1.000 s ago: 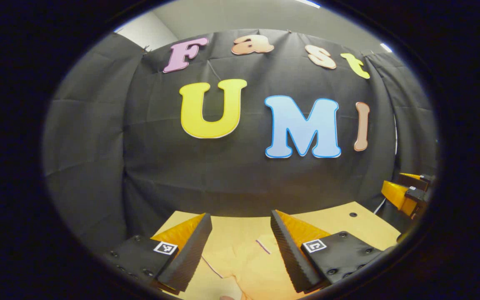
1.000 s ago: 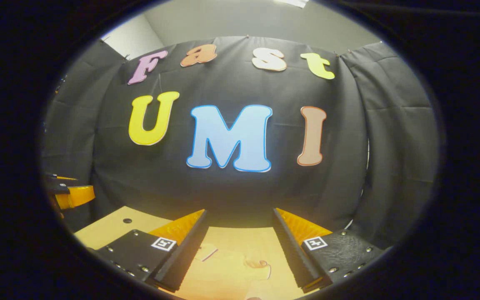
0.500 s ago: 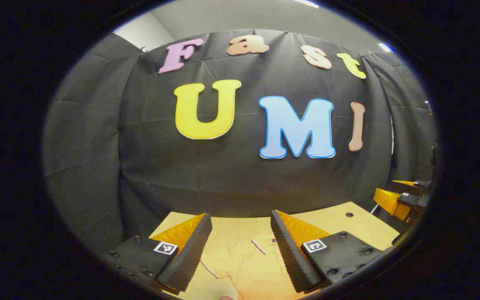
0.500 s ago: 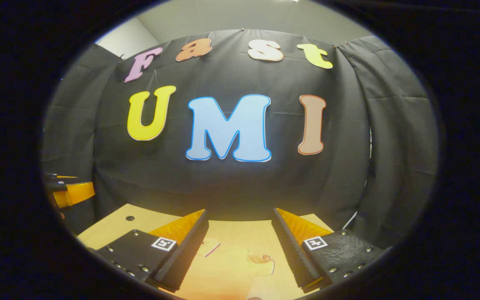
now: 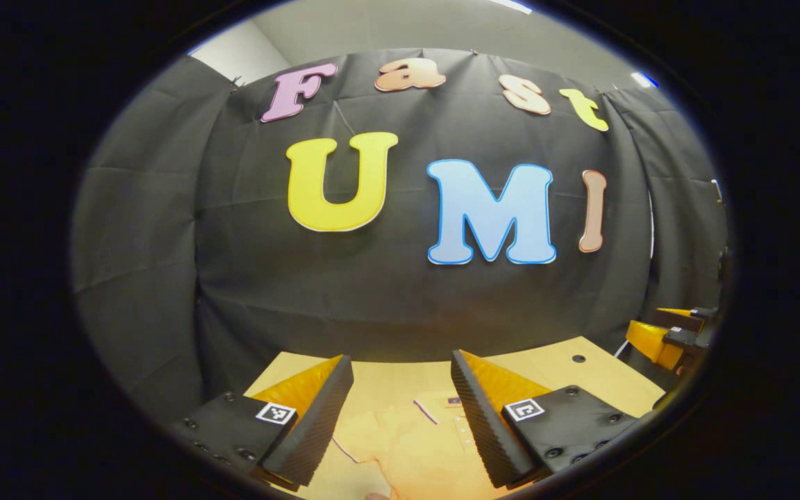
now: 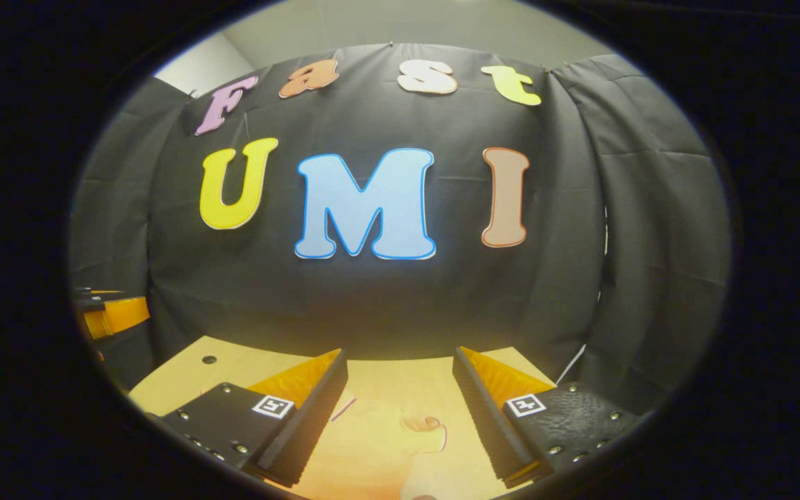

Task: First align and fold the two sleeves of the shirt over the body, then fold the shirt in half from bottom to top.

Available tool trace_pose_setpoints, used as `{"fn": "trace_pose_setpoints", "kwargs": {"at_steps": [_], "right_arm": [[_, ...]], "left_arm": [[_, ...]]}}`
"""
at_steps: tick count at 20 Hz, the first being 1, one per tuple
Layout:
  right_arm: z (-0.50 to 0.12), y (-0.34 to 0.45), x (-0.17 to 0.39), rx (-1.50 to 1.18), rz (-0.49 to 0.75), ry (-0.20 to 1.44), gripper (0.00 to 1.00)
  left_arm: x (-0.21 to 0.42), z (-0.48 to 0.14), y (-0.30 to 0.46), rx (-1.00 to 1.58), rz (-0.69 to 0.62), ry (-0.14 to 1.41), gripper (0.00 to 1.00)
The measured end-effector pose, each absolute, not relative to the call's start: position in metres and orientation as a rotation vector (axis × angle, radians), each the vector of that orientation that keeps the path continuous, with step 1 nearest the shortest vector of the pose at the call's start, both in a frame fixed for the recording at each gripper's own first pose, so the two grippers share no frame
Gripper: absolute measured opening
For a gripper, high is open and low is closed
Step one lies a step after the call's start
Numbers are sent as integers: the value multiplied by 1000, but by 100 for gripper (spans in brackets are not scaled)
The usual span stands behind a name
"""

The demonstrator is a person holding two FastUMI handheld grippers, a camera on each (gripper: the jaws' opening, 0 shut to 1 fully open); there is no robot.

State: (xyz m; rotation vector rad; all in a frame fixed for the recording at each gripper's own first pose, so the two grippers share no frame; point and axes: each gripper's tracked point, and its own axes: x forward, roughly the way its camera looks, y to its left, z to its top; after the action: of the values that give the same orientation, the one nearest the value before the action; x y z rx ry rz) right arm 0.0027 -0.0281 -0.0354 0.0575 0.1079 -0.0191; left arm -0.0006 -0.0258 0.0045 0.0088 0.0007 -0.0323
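Note:
A pale orange shirt [image 5: 410, 444] with thin purple trim lies flat on the wooden table [image 5: 553, 371]; its collar area shows between my left gripper's fingers. In the right gripper view the same shirt [image 6: 386, 444] lies low between that gripper's fingers, with a sleeve cuff curled near the middle. My left gripper [image 5: 400, 371] hangs open above the cloth, nothing between its fingers. My right gripper [image 6: 400, 364] is open too and holds nothing. The right gripper [image 5: 667, 333] shows at the far right of the left gripper view, and the left gripper [image 6: 105, 316] at the far left of the right gripper view.
The table [image 6: 185, 375] ends close to the black cloth wall behind it. Small dark holes [image 5: 578, 359] [image 6: 209, 360] mark the tabletop near its far corners. A thin white cable [image 6: 570, 364] hangs by the right corner.
Both views have tipped a little, so more of the table and shirt shows than a second ago. The shirt's collar has come into sight between the left fingers. Both grippers stayed open.

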Motion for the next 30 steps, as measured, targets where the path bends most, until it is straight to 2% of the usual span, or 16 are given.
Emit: {"fn": "trace_pose_setpoints", "kwargs": {"at_steps": [10, 22, 30], "right_arm": [[-90, -39, 41, 32, -5, 211, 95], [-237, -66, 88, 37, -5, 516, 96], [-325, -76, 98, 37, -16, 735, 97]], "left_arm": [[-4, 11, -21, 41, -11, -14, 94], [-10, 9, -6, 58, 59, 2, 93], [-9, -1, 8, 53, 104, 33, 93]]}}
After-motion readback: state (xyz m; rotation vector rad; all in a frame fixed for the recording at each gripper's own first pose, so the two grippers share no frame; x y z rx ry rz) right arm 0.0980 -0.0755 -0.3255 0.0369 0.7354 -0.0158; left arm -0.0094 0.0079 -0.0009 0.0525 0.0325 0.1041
